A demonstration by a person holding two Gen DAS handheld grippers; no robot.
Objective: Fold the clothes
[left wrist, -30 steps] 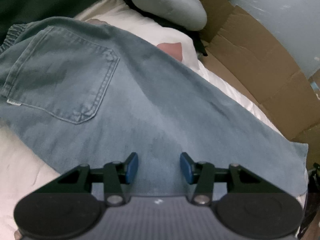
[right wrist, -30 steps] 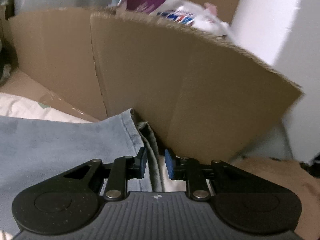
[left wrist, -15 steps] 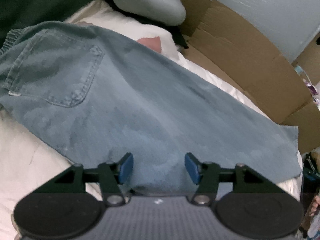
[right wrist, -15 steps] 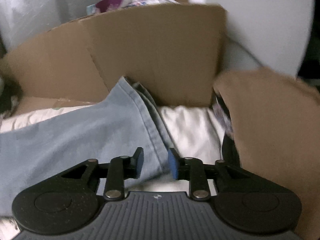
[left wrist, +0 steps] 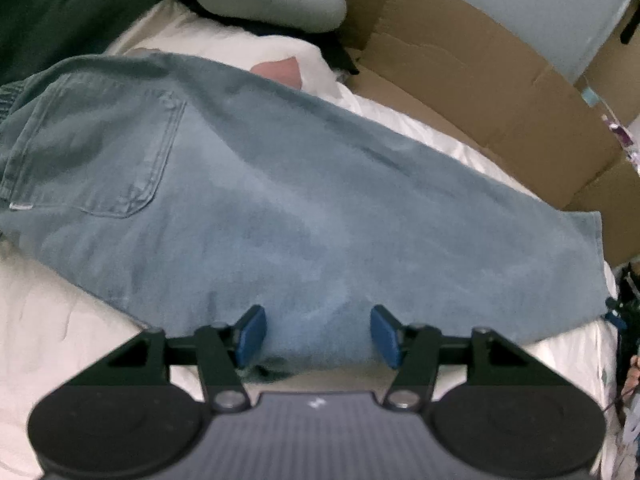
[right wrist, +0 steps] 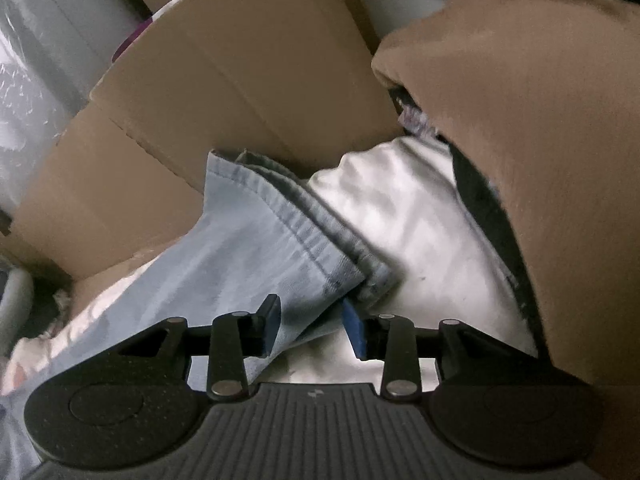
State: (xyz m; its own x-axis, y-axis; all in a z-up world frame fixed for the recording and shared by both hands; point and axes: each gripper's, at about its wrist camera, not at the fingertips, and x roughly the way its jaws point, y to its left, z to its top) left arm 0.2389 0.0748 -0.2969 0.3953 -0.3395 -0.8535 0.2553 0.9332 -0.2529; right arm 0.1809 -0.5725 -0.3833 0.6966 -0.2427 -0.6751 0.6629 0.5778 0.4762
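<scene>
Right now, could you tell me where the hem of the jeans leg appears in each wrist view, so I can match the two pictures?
Left wrist view: the hem runs down the far right edge of the jeans, beside the cardboard.
Right wrist view: the hem crosses the middle diagonally, ending just ahead of the right gripper.
Shared landmark: the brown cardboard behind the hem, on the right in the left view.

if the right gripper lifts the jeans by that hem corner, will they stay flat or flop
Probably flop: the jeans drape softly over the white bedding. The doubled hem looks thick, so the right gripper, jaws just opening around it, should get a firm bite. Being long denim, the rest would likely drag heavily.
</scene>
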